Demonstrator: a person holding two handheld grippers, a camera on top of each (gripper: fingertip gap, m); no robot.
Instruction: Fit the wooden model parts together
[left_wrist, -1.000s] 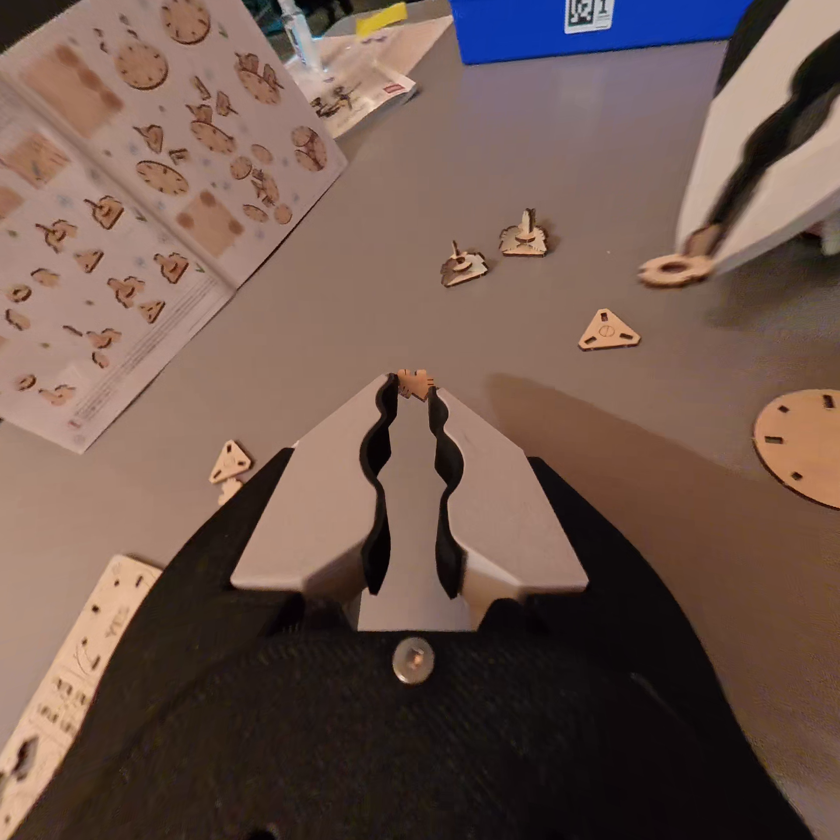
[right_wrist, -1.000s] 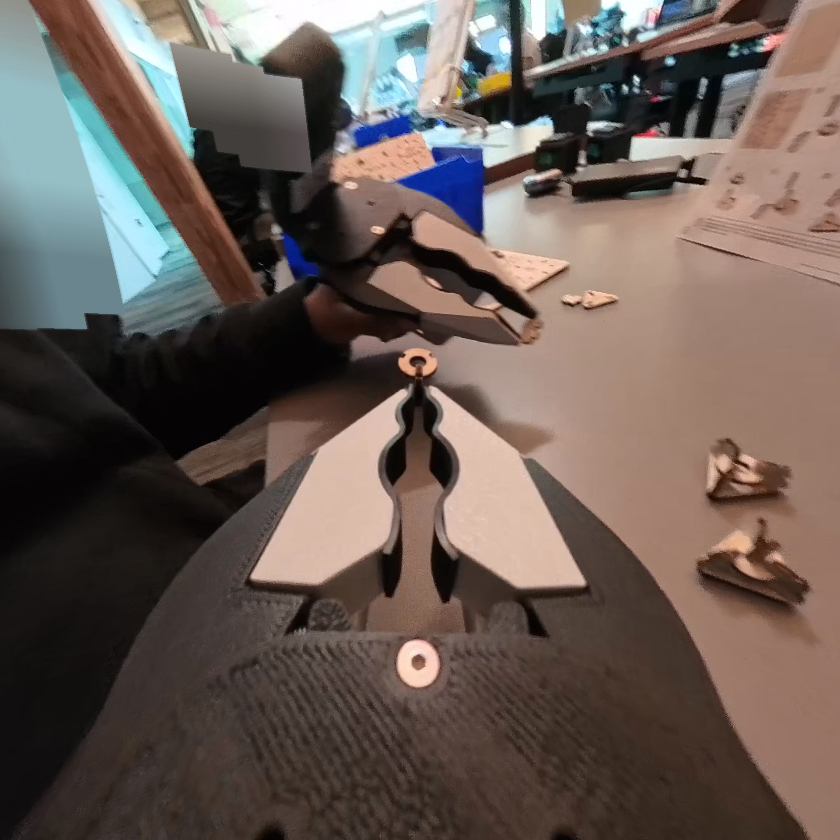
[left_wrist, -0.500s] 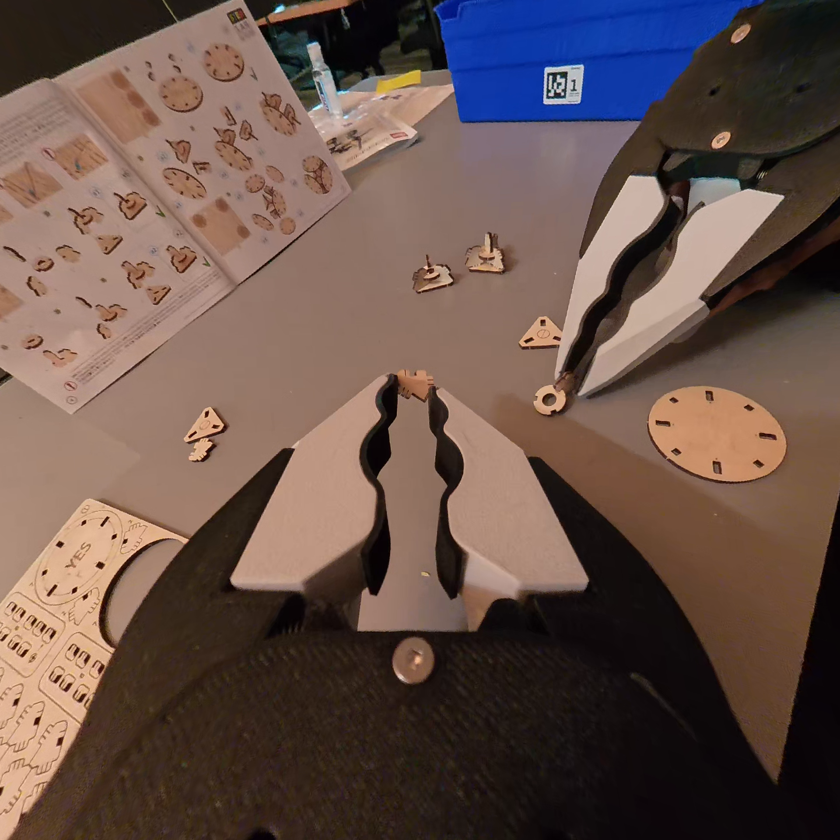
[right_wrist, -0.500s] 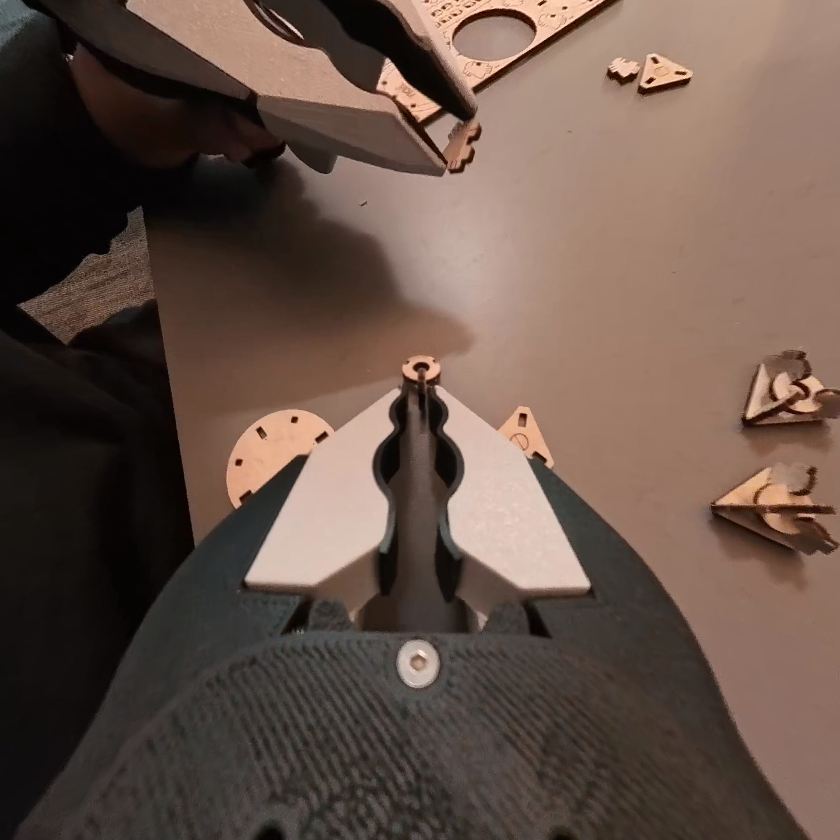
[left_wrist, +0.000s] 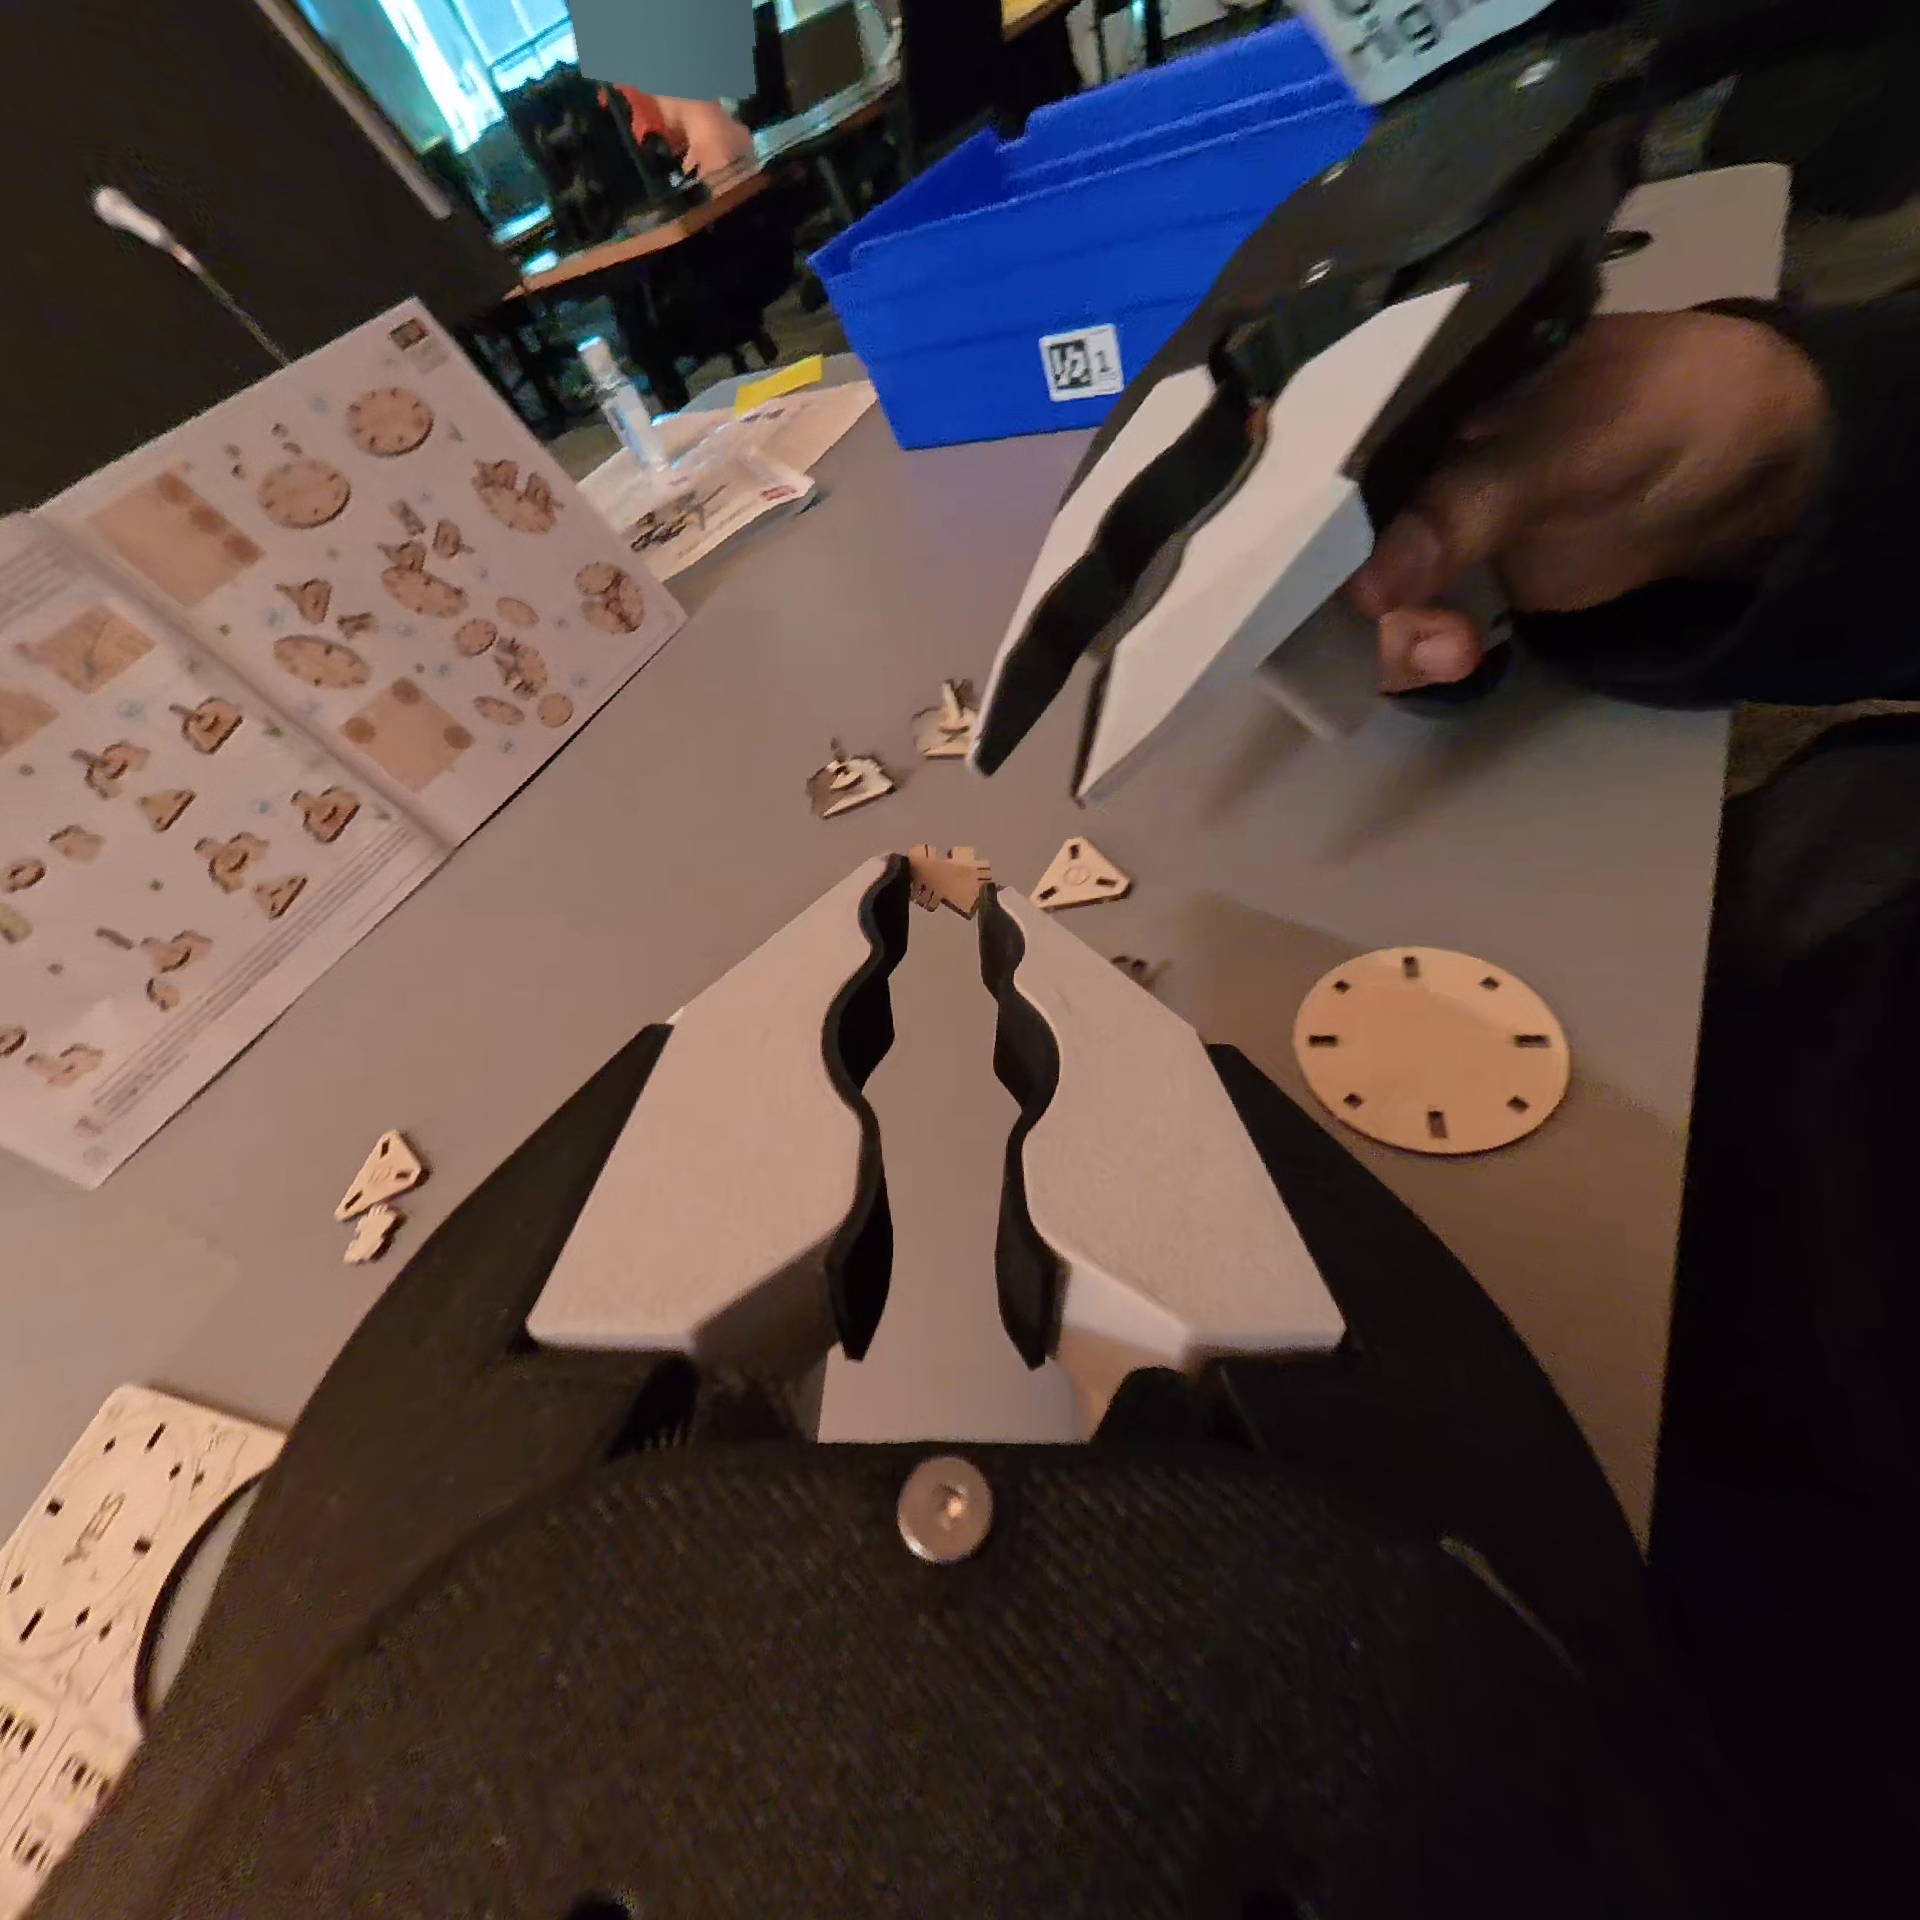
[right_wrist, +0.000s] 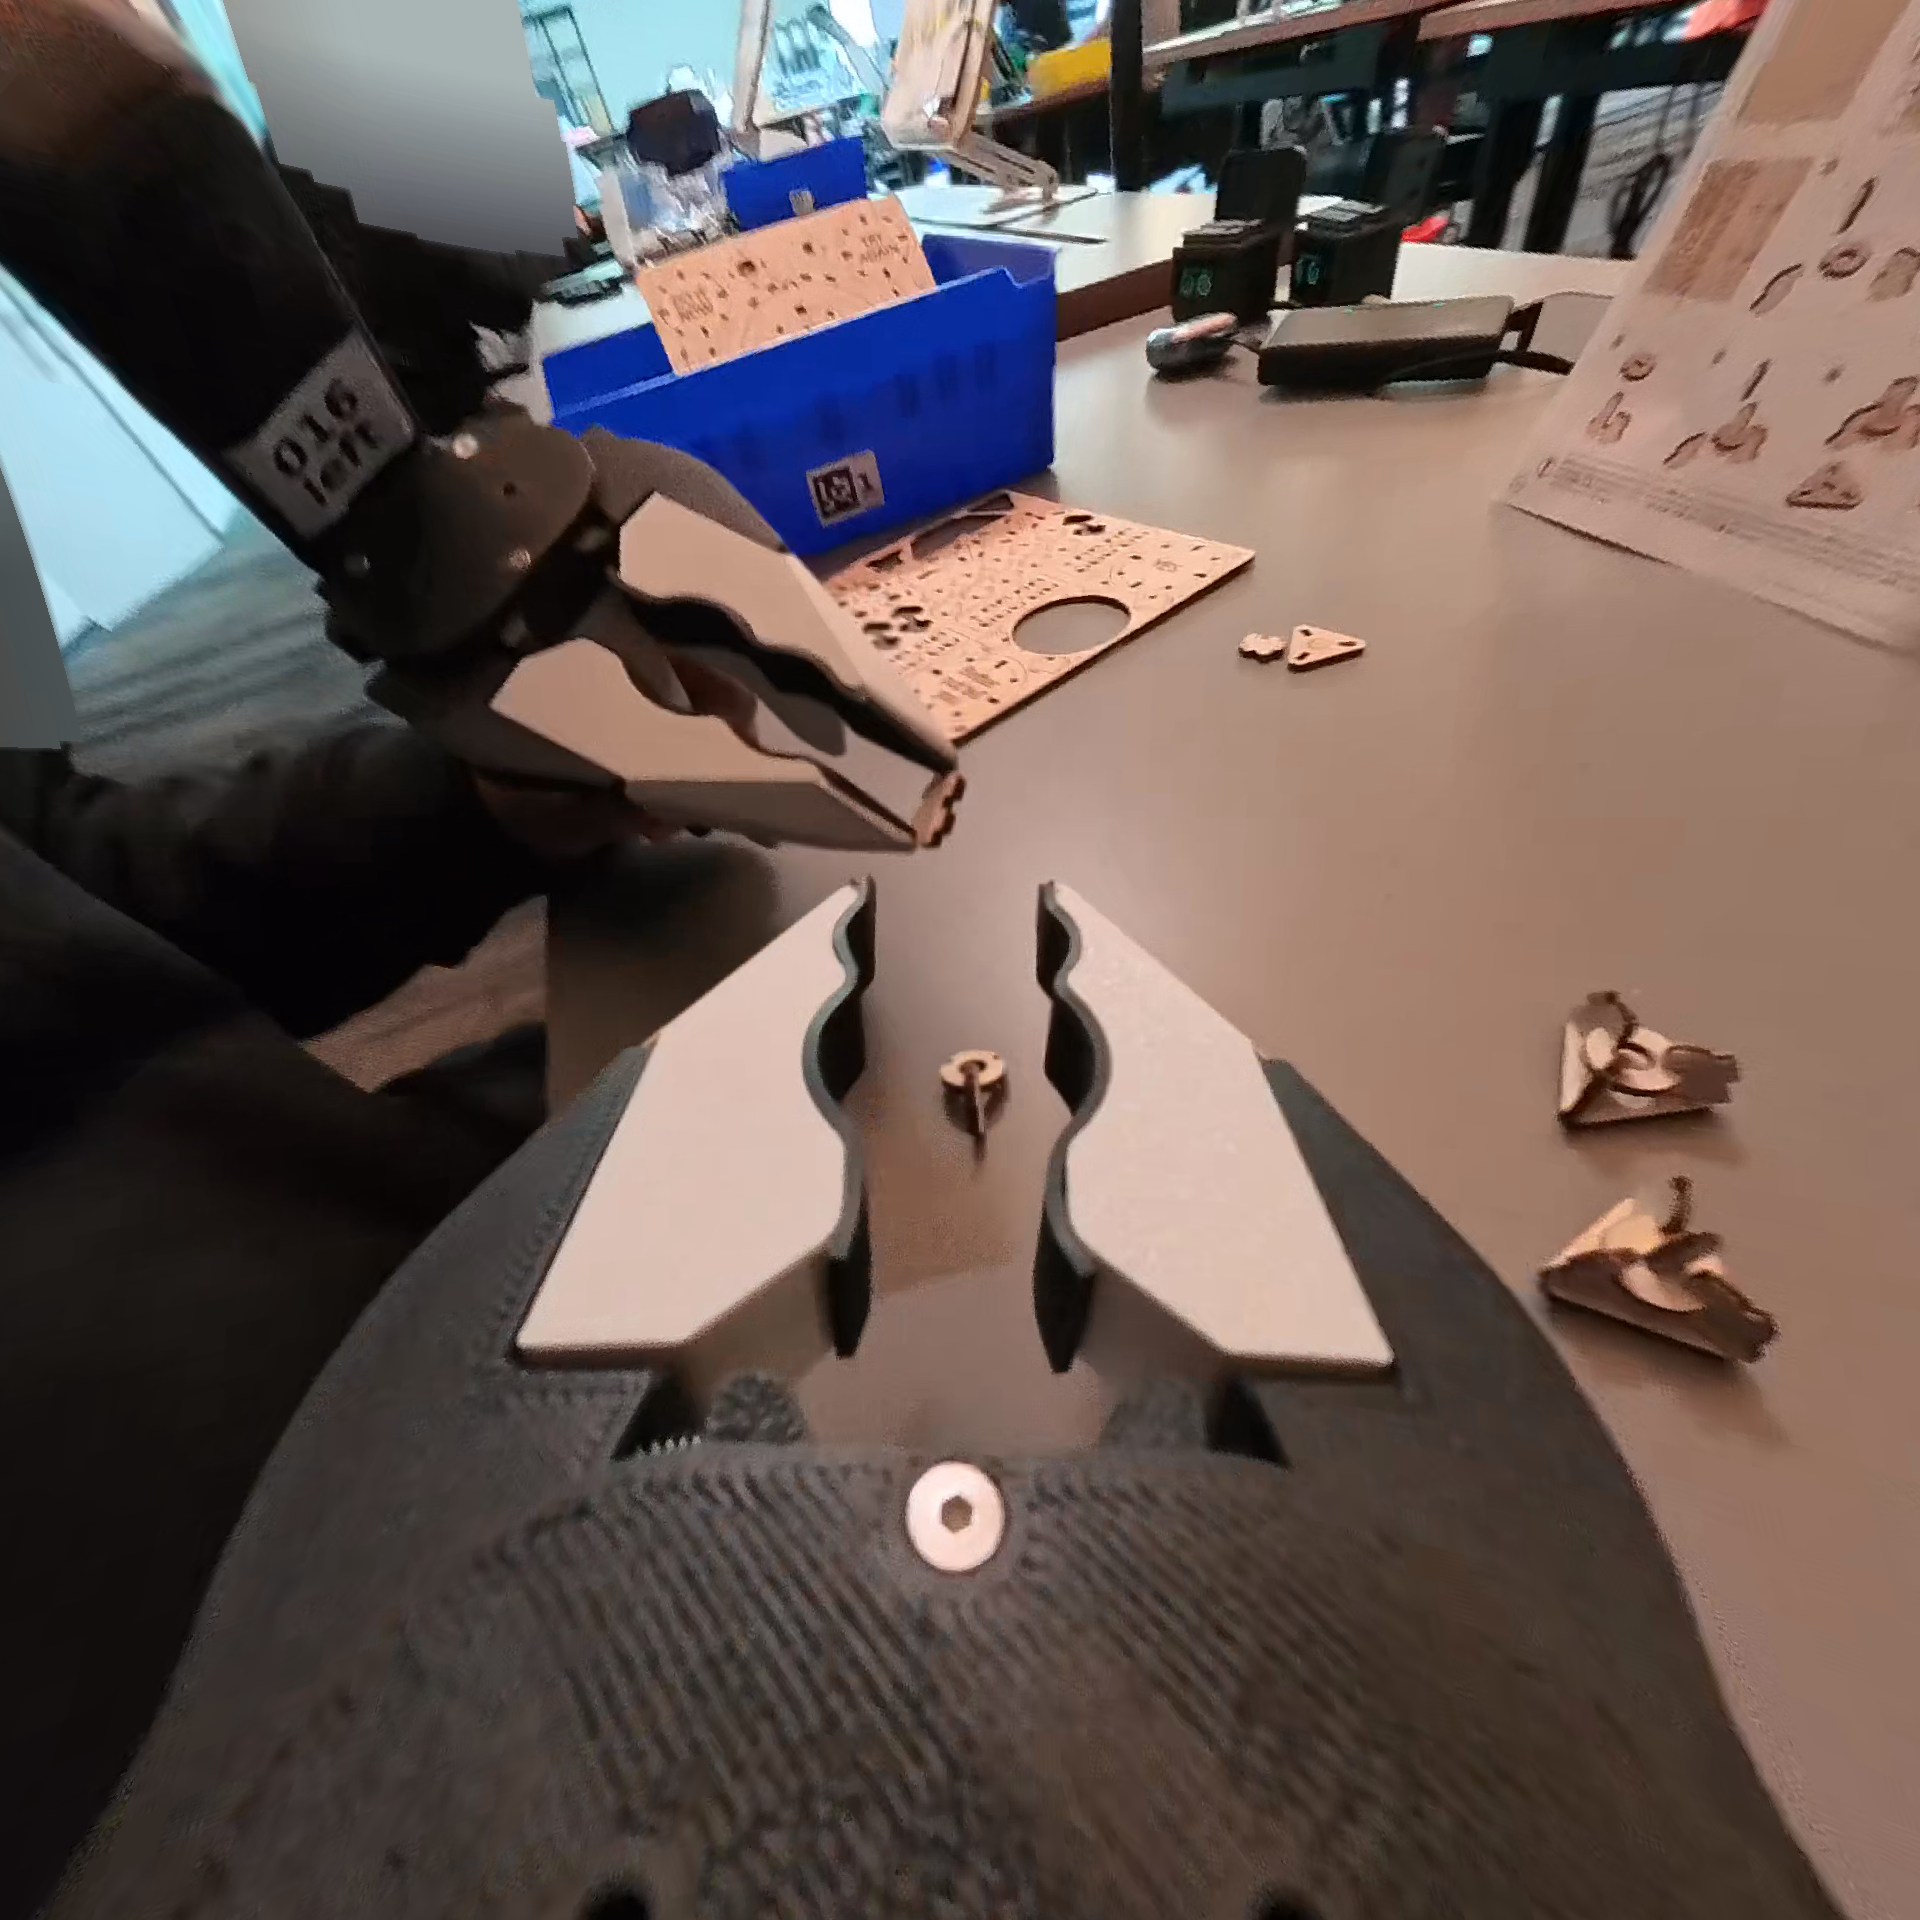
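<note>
My left gripper (left_wrist: 940, 881) is shut on a small notched wooden piece (left_wrist: 951, 878), pinched at the fingertips above the grey table (left_wrist: 644, 935). The right wrist view shows this too, with the left gripper (right_wrist: 930, 816) holding the piece (right_wrist: 940, 805) just beyond my right fingertips. My right gripper (right_wrist: 954, 891) is open and holds nothing. A small wooden ring with a pin (right_wrist: 975, 1081) lies on the table between its fingers, touching neither. In the left wrist view the right gripper (left_wrist: 1029, 774) hangs open above the table, held by a hand (left_wrist: 1621, 499).
A wooden disc (left_wrist: 1432, 1049) and a wooden triangle (left_wrist: 1078, 878) lie near the left gripper. Two small wooden assemblies (right_wrist: 1642, 1070) (right_wrist: 1652, 1278) stand to the right. An instruction sheet (left_wrist: 260, 675), a punched wooden sheet (right_wrist: 1039, 613) and a blue bin (right_wrist: 831, 384) lie farther off. The tips of both grippers are at nearly the same place. My right tips are roughly 8 centimeters from the wooden triangle (left_wrist: 1078, 878).
My right gripper brought the wooden ring down to the table, opened, and let it go; the ring now lies between its fingers. My left gripper kept hold of its notched piece.
</note>
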